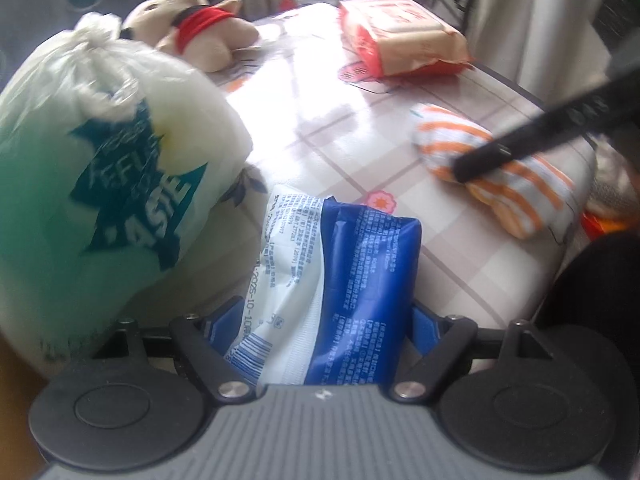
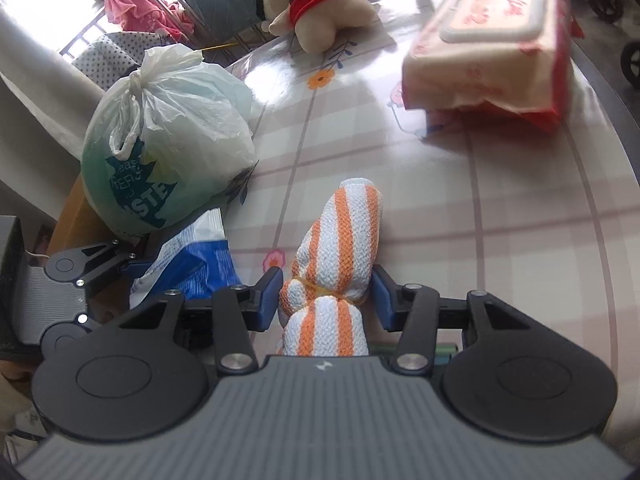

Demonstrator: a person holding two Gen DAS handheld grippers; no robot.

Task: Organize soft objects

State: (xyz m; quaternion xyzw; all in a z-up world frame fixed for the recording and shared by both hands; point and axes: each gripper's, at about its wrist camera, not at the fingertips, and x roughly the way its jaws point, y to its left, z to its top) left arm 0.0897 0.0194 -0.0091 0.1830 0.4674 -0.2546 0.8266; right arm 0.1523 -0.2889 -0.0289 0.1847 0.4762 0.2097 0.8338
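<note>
Straddling the striped towel roll (image 2: 332, 276) lengthwise, my right tongs (image 2: 326, 300) stand half-open, pads not yet pressing; left tongs (image 1: 320, 320) gape around the blue packet (image 1: 340, 288).

- Left gripper (image 1: 320, 316): jaws wide, pads flanking a pack, pointing toward 12 o'clock.
- Right gripper (image 2: 326, 300): jaws narrower, straddling a towel roll, contact unclear.

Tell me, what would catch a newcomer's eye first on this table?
Probably the striped towel roll lying between the right gripper's fingers, and the blue packet between the left gripper's. Behind stand a knotted plastic bag on the left and a plush toy at the far edge.
</note>
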